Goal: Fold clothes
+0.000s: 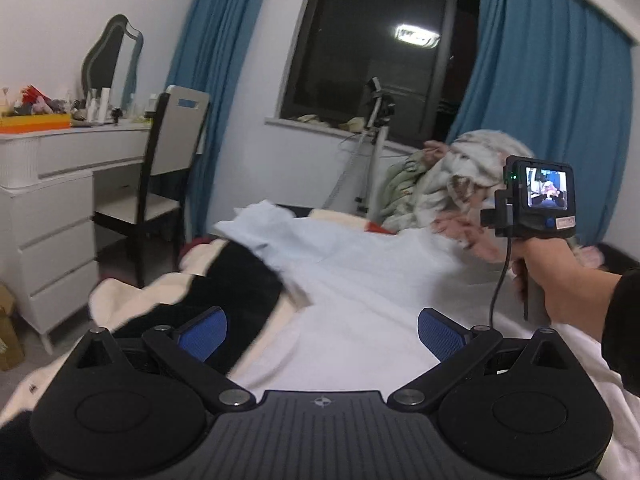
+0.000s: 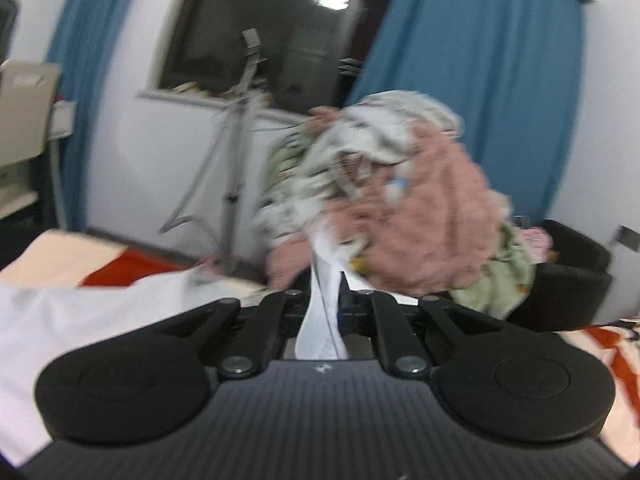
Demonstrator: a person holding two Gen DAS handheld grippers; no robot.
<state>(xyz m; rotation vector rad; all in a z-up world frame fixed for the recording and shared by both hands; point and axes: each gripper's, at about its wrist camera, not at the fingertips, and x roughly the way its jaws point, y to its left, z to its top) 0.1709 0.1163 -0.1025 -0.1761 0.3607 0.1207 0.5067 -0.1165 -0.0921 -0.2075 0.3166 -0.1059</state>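
A white garment (image 1: 360, 280) lies spread over the bed, one pale blue edge flipped up at its far left. My left gripper (image 1: 322, 334) hovers open just above its near part, blue pads (image 1: 204, 338) wide apart with nothing between them. In the left wrist view a hand holds my right gripper's handle (image 1: 536, 208) at the garment's far right edge. The right wrist view shows my right gripper (image 2: 324, 304) shut on a pinched fold of the white garment (image 2: 320, 320), which stretches away to the left.
A heap of pink, white and green clothes (image 2: 400, 208) is piled at the far end of the bed. A tripod (image 1: 372, 152) stands below the dark window. A white dresser (image 1: 52, 200) and chair (image 1: 160, 184) stand left. The bed cover (image 1: 224, 280) is cream, black and red.
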